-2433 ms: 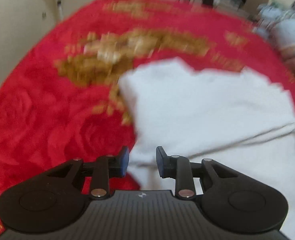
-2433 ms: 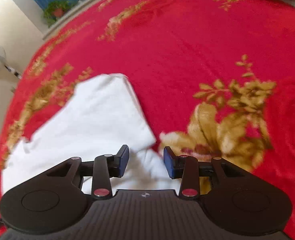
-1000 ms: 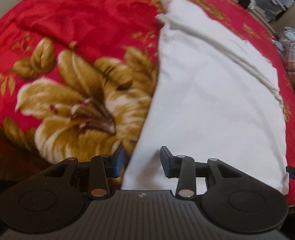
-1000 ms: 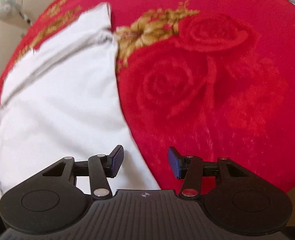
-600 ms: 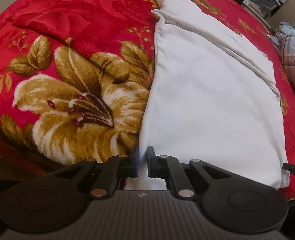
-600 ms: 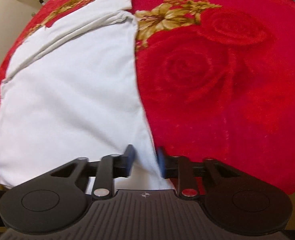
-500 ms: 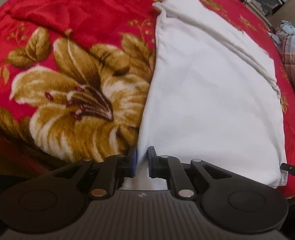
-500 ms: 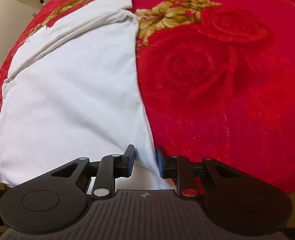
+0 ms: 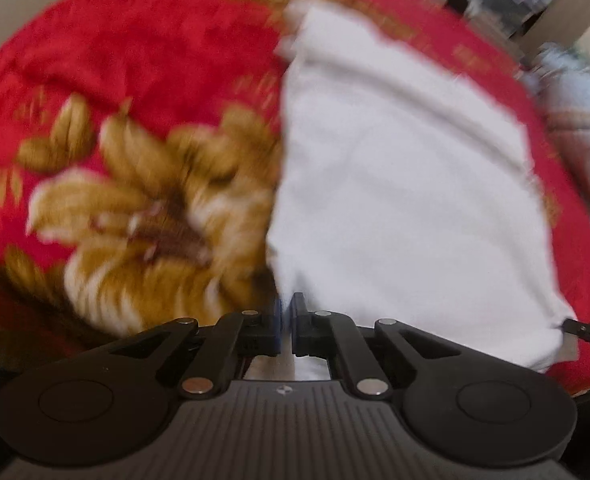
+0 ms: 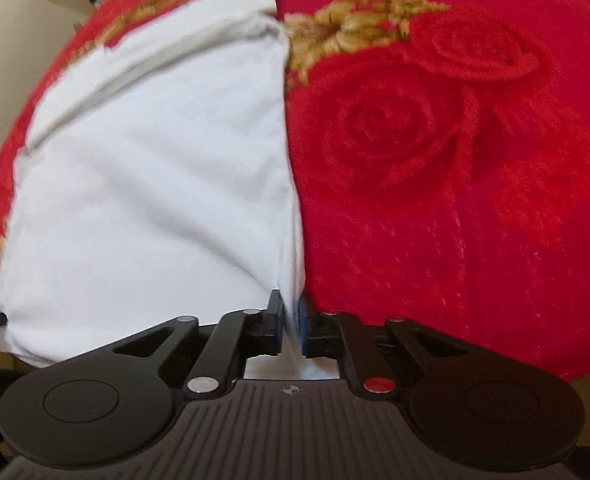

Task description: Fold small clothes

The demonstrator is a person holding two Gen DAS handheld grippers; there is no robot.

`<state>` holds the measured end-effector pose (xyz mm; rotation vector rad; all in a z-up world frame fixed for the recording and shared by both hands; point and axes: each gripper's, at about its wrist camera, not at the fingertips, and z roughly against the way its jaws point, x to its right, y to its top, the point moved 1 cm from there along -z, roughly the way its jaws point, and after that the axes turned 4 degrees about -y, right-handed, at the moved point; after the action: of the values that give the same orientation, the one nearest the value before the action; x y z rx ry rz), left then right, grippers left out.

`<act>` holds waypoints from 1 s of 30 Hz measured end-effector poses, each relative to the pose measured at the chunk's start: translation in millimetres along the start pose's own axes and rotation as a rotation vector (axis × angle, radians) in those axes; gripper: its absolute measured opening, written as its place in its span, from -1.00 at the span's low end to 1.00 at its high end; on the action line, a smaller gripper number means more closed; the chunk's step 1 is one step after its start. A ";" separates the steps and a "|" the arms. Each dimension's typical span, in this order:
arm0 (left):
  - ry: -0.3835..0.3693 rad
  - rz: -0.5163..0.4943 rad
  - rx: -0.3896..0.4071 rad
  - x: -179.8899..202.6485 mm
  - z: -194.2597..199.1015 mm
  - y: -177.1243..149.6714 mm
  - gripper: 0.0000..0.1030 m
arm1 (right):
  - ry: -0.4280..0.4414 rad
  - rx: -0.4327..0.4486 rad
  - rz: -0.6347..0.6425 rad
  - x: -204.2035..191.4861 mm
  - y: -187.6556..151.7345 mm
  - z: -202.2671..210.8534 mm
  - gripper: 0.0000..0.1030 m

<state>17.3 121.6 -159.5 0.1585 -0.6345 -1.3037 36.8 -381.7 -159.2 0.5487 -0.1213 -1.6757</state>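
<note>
A white cotton garment [image 10: 147, 184] lies spread on a red plush blanket with gold flowers [image 10: 455, 160], its far end already doubled into a band. The right gripper [image 10: 291, 320] is pinched tight on the near right corner of the cloth. The left gripper [image 9: 286, 320] is likewise closed at the near left corner, apparently on fabric, though that view is blurred. The main fold remains undone: both near corners still need carrying toward the far edge.
</note>
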 end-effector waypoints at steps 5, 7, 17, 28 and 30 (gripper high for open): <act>-0.100 -0.072 0.155 23.0 54.5 16.1 -0.93 | 0.159 0.219 -0.044 0.0 20.6 59.3 -0.93; -0.133 -0.090 0.195 26.2 75.5 20.6 -0.93 | 0.199 0.274 -0.084 4.4 25.8 79.4 -0.93; -0.370 -0.074 0.285 10.5 193.7 14.0 -0.94 | 0.393 0.450 -0.092 25.7 1.9 184.2 -0.94; -0.330 -0.038 0.190 -2.9 117.4 72.2 -0.94 | 0.386 0.384 -0.099 35.0 41.4 153.6 -0.94; -0.307 -0.006 0.143 -5.7 69.5 105.3 -0.94 | 0.343 0.329 -0.117 34.3 75.8 114.9 -0.94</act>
<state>69.6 172.8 -56.7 0.0770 -0.9909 -1.3000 54.5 -454.9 -39.0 1.1007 -0.1164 -1.6581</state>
